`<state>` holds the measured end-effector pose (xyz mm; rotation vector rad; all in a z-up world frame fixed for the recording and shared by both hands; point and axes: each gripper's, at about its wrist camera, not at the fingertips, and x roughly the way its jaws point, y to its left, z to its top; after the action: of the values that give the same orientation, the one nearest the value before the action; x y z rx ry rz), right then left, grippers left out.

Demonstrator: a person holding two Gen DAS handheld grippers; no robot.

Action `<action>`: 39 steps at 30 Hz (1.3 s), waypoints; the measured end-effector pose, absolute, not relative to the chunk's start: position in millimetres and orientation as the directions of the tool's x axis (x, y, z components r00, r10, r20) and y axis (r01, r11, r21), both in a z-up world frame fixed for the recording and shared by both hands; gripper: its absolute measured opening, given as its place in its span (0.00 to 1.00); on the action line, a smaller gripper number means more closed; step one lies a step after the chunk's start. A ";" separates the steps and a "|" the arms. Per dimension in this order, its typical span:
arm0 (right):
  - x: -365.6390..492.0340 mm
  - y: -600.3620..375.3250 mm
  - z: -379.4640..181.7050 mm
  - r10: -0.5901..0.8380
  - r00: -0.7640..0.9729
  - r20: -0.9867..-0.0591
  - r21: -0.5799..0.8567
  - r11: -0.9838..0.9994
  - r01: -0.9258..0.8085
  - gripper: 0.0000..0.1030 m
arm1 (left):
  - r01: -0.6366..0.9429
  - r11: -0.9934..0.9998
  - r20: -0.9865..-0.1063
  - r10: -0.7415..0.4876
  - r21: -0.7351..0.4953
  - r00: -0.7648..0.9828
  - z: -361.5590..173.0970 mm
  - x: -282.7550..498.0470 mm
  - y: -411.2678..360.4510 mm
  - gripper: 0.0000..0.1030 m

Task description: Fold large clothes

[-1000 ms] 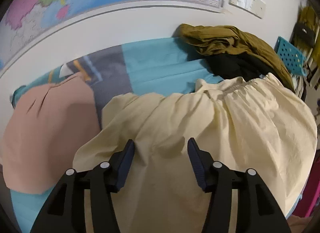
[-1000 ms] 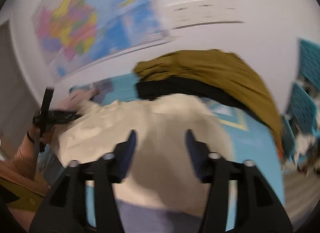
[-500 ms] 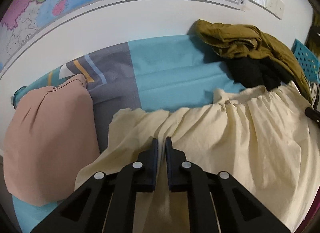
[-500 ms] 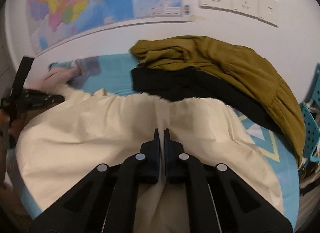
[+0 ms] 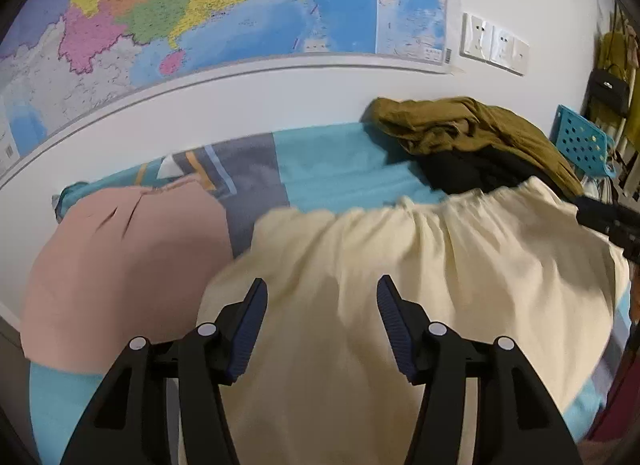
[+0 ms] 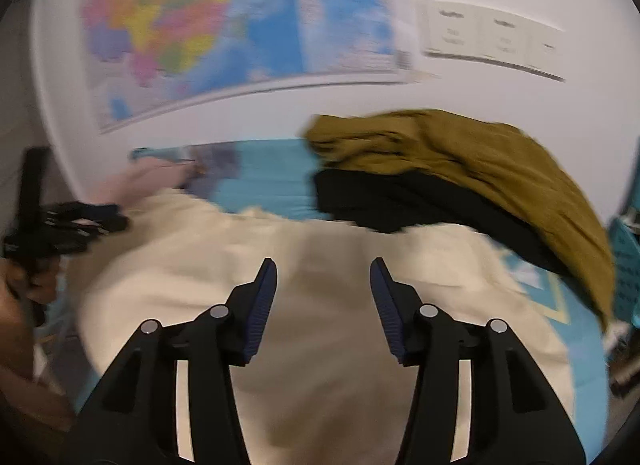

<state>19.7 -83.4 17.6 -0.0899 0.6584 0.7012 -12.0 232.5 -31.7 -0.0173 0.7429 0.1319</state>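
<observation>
**Both claws open over the cream garment, fold only partly made**

Left claw point(image 5: 322, 301) stands with its jaws spread wide, nothing between them, low in the centre of the left wrist frame just above the cream garment point(image 5: 420, 265). The right claw point(image 6: 323, 285) is the same: jaws well apart, holding nothing, hovering over the same cloth in the lower middle of its own, rather blurred, frame.

The cream garment lies across the bed point(image 5: 340, 161), filling the lower centre and right of the left wrist frame. A gathered band runs along its far edge, and the cloth looks doubled, with soft ripples but no sharp creases. Whether its near edges line up cannot be told; they fall under the claws and out of frame.

As a judgement, one fold of this piece seems laid down and released, so the garment is somewhere in the middle of its folding. It is still broad, and at least one more fold and some smoothing appear to be left.

Outward from it, a pink garment point(image 5: 120, 265) rests at the left of the frame, just beside the cream one, lying in a flat, rounded shape that looks already folded. At the upper right, an olive garment point(image 5: 460, 129) is heaped over a black garment point(image 5: 464, 173), both crumpled against the wall and seemingly waiting their turn. A map point(image 5: 224, 5) hangs on the wall above.
</observation>
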 end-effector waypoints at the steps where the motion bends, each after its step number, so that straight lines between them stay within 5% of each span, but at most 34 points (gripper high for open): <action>1: 15.7 -77.6 17.1 0.595 0.547 -0.589 0.148 0.745 -0.650 0.48 | -0.133 0.990 -0.678 0.126 0.042 0.724 -33.9 -15.4 231.4 0.53; 9: 37.3 -48.3 -38.7 0.531 0.485 -0.695 0.129 0.756 -0.642 0.50 | -0.176 0.979 -0.696 0.196 0.101 0.691 -58.4 -27.3 238.2 0.55; 16: 20.7 -61.9 -10.9 0.596 0.488 -0.638 0.192 0.737 -0.648 0.52 | -0.174 0.976 -0.676 0.218 0.133 0.704 -52.7 -34.9 229.4 0.61; 21: -19.6 -43.4 14.2 0.699 0.427 -0.574 0.178 0.615 -0.768 0.58 | -0.152 0.983 -0.651 0.181 0.101 0.737 -46.0 -52.9 224.4 0.63; 25: -39.1 -9.8 0.4 0.705 0.361 -0.611 0.126 0.537 -0.834 0.57 | -0.122 0.989 -0.660 0.150 0.088 0.736 -53.0 -61.8 222.6 0.65; 29: -22.9 6.2 -39.1 0.632 0.351 -0.691 0.127 0.584 -0.802 0.56 | -0.191 0.979 -0.690 0.189 0.075 0.698 -71.4 -56.1 240.6 0.65; 39: -41.0 -16.7 -12.2 0.692 0.356 -0.628 0.175 0.571 -0.802 0.54 | -0.195 0.976 -0.629 0.092 -0.095 0.772 -44.8 -109.9 272.1 0.65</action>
<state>-41.0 -16.7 -12.2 -0.1732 0.7195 0.9712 -109.9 272.1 -44.8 -0.1585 0.6722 0.1562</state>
